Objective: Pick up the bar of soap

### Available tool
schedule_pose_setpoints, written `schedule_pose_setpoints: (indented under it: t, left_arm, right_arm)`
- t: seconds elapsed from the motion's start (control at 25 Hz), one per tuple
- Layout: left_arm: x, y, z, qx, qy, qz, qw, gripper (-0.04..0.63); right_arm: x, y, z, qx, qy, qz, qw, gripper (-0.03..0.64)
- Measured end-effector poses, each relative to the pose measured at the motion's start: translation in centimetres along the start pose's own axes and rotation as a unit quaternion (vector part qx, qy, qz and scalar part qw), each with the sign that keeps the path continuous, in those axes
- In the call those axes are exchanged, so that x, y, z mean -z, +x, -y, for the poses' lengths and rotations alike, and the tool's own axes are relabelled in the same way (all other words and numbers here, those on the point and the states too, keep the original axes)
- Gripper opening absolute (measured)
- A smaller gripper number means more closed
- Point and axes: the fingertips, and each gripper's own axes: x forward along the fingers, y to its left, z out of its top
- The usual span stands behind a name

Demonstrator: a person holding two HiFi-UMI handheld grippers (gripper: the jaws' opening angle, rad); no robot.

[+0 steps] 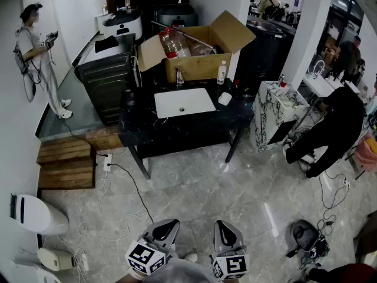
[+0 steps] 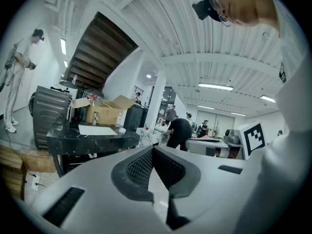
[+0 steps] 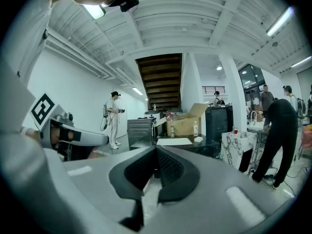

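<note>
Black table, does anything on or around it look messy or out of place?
Somewhat: an open cardboard box crowds the back edge of the table, a bottle lying tilted inside, and loose cables trail across the floor in front. Nothing looks spilled.

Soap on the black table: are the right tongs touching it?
Apart. Head view shows the soap on the table, with open floor between it and the right tongs.

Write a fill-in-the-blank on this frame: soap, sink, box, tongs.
1. In the head view, the bar of soap lies on the black table, just ___ of the white sink.
2. The open box behind the sink is made of ___.
3. The left tongs and the right tongs are both ___, holding nothing.

Missing words: right; cardboard; shut
</note>
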Motion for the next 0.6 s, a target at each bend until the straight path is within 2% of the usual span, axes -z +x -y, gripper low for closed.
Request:
schedule_pose_setpoints:
  t: [0.24, 0.32, 0.6]
  left_arm:
    - [0.0, -1.7, -6.5, -0.016, -0.013, -0.002, 0.9998, 0.006]
    - [-0.4, -2.0, -7.6, -0.017, -0.025, 0.009, 0.9995, 0.006]
    - [-2.0, -2.6, -10.0, -0.005, -0.014, 0.031, 0.9994, 0.006]
  right_arm:
    - [-1.4, 4.0, -1.5, 0.014, -0.011, 0.016, 1.000, 0.011]
    - [-1.8, 4.7, -2.1, 0.012, -0.011, 0.018, 1.000, 0.011]
    - [-1.6, 6.5, -4.4, 0.023, -0.013, 0.024, 0.999, 0.011]
